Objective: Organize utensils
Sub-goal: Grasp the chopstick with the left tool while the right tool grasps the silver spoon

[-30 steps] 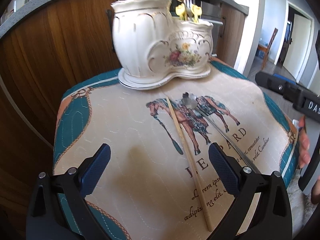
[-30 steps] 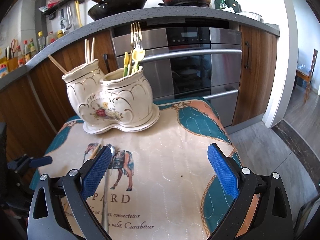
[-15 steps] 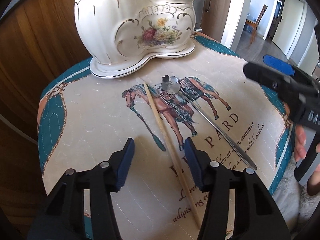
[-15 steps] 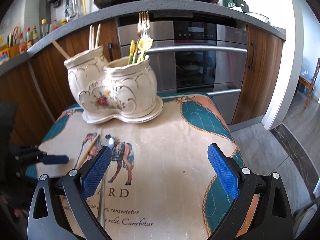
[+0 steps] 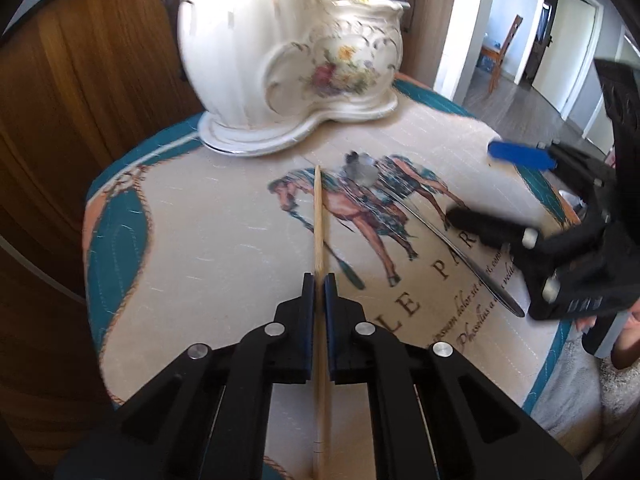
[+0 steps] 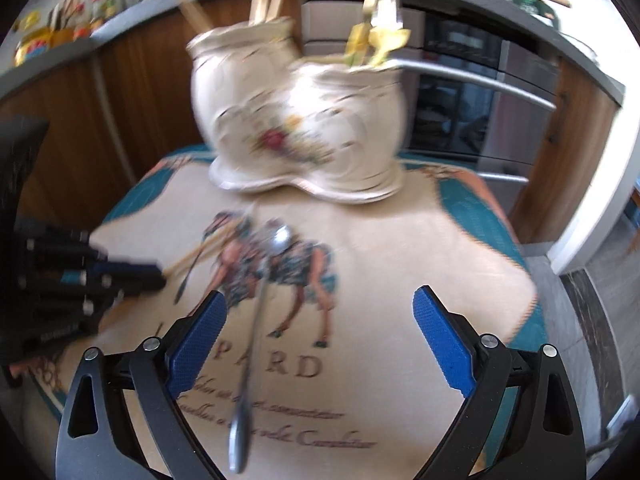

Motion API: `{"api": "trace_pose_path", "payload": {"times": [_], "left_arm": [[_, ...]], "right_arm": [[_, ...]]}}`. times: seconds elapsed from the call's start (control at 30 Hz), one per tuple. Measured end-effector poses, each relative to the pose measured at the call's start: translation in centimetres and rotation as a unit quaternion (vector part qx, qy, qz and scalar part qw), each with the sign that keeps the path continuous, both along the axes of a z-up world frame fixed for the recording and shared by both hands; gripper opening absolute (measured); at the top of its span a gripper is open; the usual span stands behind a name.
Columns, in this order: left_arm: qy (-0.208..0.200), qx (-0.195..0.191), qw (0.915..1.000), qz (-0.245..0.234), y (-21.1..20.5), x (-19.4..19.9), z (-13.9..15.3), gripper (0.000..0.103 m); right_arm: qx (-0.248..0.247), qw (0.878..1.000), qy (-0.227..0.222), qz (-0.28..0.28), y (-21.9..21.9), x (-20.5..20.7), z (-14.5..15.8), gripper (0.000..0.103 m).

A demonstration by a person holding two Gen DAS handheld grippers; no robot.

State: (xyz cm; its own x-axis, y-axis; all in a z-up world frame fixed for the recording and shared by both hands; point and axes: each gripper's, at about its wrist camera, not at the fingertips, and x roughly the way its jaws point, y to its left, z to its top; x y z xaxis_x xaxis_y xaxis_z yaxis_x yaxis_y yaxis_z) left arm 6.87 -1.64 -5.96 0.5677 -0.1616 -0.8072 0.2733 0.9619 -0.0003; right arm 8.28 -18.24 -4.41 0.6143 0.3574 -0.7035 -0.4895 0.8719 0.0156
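On the left, a wooden chopstick (image 5: 319,216) is clamped along its length between the closed jaws of the left gripper (image 5: 319,280), probably so it can be carried to the ceramic holder (image 5: 288,60) behind. To the right, a metal spoon (image 6: 256,320) lies on the printed cloth (image 6: 400,280), approached by the right gripper (image 6: 320,308), jaws spread wide.

Glossy glazed ceramic utensil holder (image 5: 288,60); pale wooden chopstick (image 5: 319,232); shiny metal spoon (image 6: 256,320); quilted matt cloth mat (image 5: 200,220); matt black plastic left gripper (image 5: 319,280), textured blue pads (image 6: 198,340).
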Motion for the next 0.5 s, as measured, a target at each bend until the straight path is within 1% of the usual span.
{"api": "trace_pose_path", "payload": {"times": [0.03, 0.07, 0.13, 0.2, 0.27, 0.3, 0.4, 0.5], "left_arm": [[-0.006, -0.004, 1.0, 0.002, 0.2, -0.1, 0.1, 0.005], [-0.012, -0.01, 0.9999, 0.005, 0.5, -0.2, 0.2, 0.005], [-0.016, -0.019, 0.9997, 0.007, 1.0, -0.2, 0.2, 0.005], [-0.019, -0.022, 0.9996, 0.004, 1.3, -0.4, 0.2, 0.005], [-0.022, -0.021, 0.9995, -0.004, 1.3, -0.6, 0.3, 0.005], [-0.024, -0.021, 0.9995, -0.007, 1.3, -0.7, 0.4, 0.005], [-0.023, -0.02, 0.9995, -0.009, 0.9, -0.7, 0.2, 0.005], [-0.023, -0.022, 0.9995, -0.006, 1.2, -0.7, 0.2, 0.005]], "right_arm": [[-0.005, 1.0, 0.003, 0.006, 0.4, -0.1, -0.2, 0.083], [-0.009, 1.0, 0.011, 0.014, 0.9, -0.1, -0.4, 0.079], [-0.017, 0.999, 0.026, 0.022, 1.7, 0.0, -0.9, 0.066], [-0.026, 0.999, 0.031, 0.025, 2.2, 0.1, -1.3, 0.06], [-0.032, 0.999, 0.027, 0.029, 2.6, 0.1, -1.4, 0.056], [-0.033, 0.999, 0.028, 0.03, 2.8, 0.0, -1.3, 0.05], [-0.02, 0.998, 0.042, 0.037, 3.0, 0.3, -1.4, 0.031], [0.002, 0.998, 0.057, 0.038, 2.8, 0.7, -1.5, 0.023]]}}
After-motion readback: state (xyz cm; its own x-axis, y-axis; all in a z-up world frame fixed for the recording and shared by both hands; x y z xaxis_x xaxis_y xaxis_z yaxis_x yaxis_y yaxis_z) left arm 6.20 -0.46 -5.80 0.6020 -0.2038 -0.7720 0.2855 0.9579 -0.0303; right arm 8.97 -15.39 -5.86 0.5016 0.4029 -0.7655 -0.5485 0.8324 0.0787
